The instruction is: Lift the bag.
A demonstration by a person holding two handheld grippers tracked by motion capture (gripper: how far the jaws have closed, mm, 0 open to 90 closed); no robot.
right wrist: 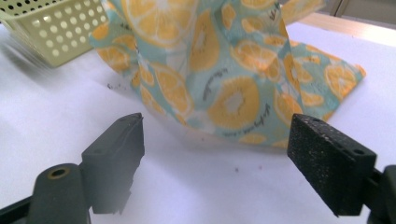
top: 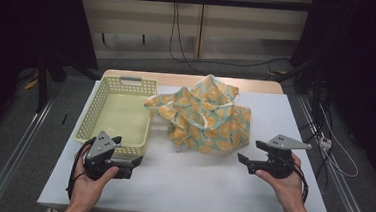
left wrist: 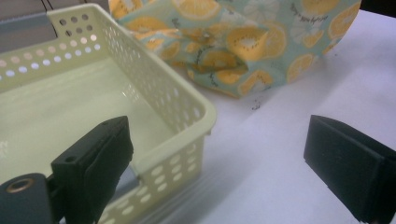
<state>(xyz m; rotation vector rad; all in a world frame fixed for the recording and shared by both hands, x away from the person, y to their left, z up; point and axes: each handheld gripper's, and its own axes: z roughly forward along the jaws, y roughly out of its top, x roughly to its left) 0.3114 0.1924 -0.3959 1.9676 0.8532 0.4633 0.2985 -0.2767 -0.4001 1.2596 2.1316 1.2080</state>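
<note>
- Two grippers are in your hands, low over the white table (top: 195, 186).
- Your left gripper (top: 134, 163) sits just in front of the basket (top: 91, 110). Its jaws are wide apart and hold nothing.
- In the left gripper view, one jaw is over the near corner of the basket (left wrist: 177, 100), the other over bare table.
- Your right gripper (top: 242, 160) points at the cloth (top: 210, 120). Its jaws are wide apart too, with nothing in them.
- The cloth, with orange slices on it, lies crumpled in a heap in the middle of the table, just right of the basket.
- In the right gripper view, the cloth (right wrist: 224, 79) is close ahead of the jaws, not touching them.
</note>
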